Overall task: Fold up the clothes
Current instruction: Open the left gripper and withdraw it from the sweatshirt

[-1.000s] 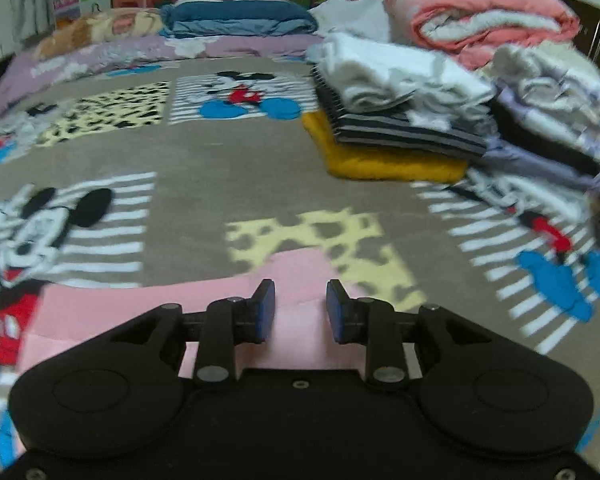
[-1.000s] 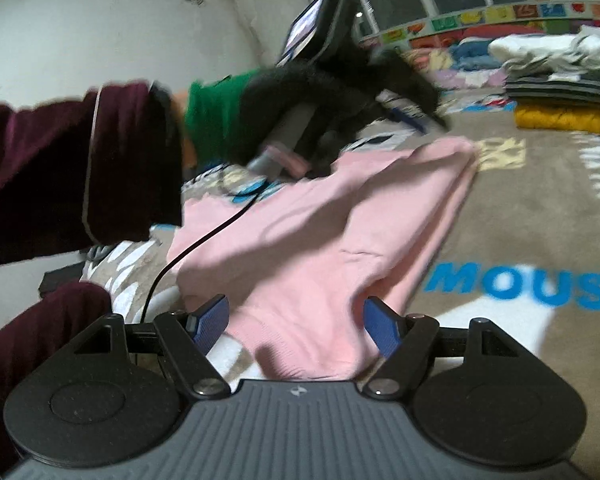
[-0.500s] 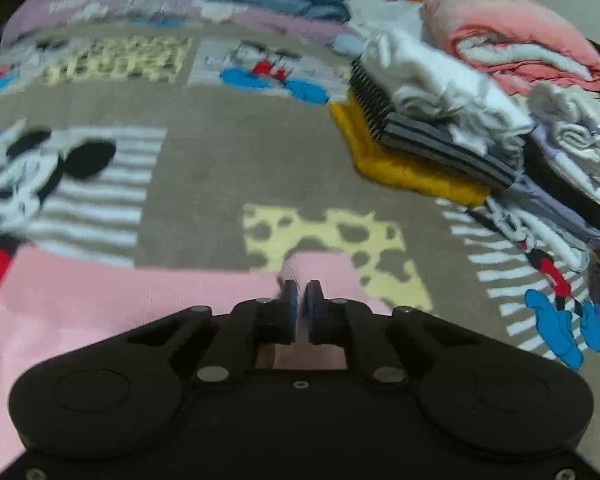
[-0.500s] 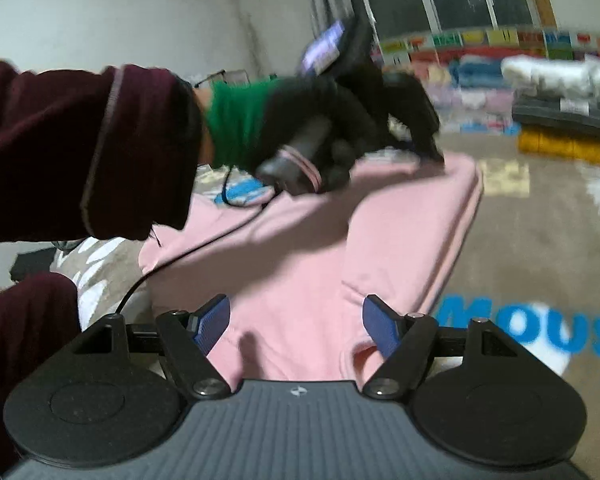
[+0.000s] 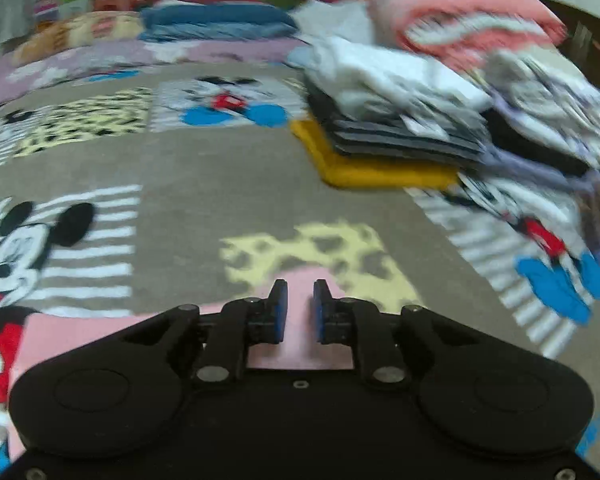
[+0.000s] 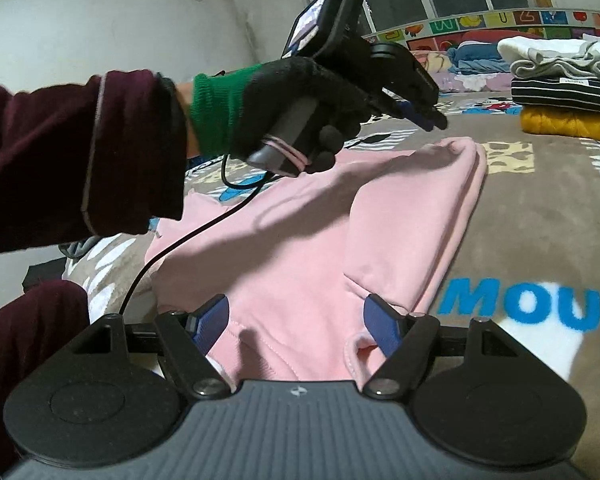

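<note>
Pink garment (image 6: 312, 240): lies spread on the cartoon-print blanket (image 5: 220, 200), one side folded over; its far corner is lifted in a small peak.
Left gripper (image 5: 299, 300): its jaws have just been opening again after a pinch; a narrow gap shows, with pink cloth seen through it. In the right wrist view the tips (image 6: 428, 118) hang above the raised corner, apparently clear of it, though the angle is poor.
Left hand (image 6: 300, 92): black glove, green cuff, dark red sleeve.
Right gripper (image 6: 296, 320): fingers spread wide over the garment's near edge, gripping nothing.
Folded stack (image 6: 564, 96): white, striped and mustard clothes, far right, well apart.
</note>
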`<action>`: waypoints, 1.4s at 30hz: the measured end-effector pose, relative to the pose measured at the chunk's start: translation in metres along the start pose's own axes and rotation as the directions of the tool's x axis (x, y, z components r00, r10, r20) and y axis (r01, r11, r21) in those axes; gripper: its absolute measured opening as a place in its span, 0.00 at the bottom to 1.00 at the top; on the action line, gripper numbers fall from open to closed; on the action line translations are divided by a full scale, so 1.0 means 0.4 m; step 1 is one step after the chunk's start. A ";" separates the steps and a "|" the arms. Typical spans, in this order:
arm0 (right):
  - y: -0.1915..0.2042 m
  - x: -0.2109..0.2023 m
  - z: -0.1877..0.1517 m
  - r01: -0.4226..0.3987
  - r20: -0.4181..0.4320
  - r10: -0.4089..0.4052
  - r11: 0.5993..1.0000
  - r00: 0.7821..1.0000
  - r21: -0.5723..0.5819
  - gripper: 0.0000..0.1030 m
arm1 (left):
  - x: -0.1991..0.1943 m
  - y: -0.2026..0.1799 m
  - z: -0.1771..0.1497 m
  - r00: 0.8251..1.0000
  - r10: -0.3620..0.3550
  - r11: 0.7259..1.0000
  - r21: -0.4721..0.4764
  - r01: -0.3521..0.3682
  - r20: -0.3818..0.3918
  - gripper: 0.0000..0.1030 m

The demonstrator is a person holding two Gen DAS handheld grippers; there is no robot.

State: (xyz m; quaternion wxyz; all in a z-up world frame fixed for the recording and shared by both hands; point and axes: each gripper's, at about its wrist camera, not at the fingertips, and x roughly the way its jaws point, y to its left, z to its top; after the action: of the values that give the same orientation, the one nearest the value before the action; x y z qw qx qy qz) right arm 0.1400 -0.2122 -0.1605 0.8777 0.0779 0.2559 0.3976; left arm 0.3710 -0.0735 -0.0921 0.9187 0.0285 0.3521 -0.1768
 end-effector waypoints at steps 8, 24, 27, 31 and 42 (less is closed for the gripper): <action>-0.007 0.004 -0.001 -0.003 -0.004 0.003 1.000 1.000 0.013 0.72 | 0.070 -0.069 0.011 0.995 0.051 0.983 0.178 -0.035 -0.089 0.14; -0.020 -0.010 -0.002 -0.010 0.036 0.007 0.996 0.999 0.090 0.72 | -0.234 0.176 -0.294 0.981 -0.194 0.823 -0.540 0.178 0.028 0.18; -0.022 -0.009 -0.006 -0.009 0.041 0.005 0.995 0.999 0.101 0.72 | -0.231 0.179 -0.323 0.969 -0.244 0.710 -0.671 0.212 0.048 0.18; -0.022 -0.008 -0.010 -0.007 0.044 0.002 0.995 0.999 0.099 0.72 | -0.231 0.168 -0.333 0.962 -0.267 0.619 -0.753 0.222 0.065 0.18; -0.042 -0.017 -0.014 -0.043 0.059 0.035 0.988 0.998 0.148 0.71 | -0.188 0.155 -0.331 0.963 -0.261 0.637 -0.739 0.218 0.059 0.00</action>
State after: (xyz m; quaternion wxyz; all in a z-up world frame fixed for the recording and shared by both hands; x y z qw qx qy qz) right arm 0.1444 -0.2287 -0.1685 0.8684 0.1597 0.2585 0.3920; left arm 0.2561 0.0311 -0.1464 0.8096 -0.3879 0.4182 -0.1385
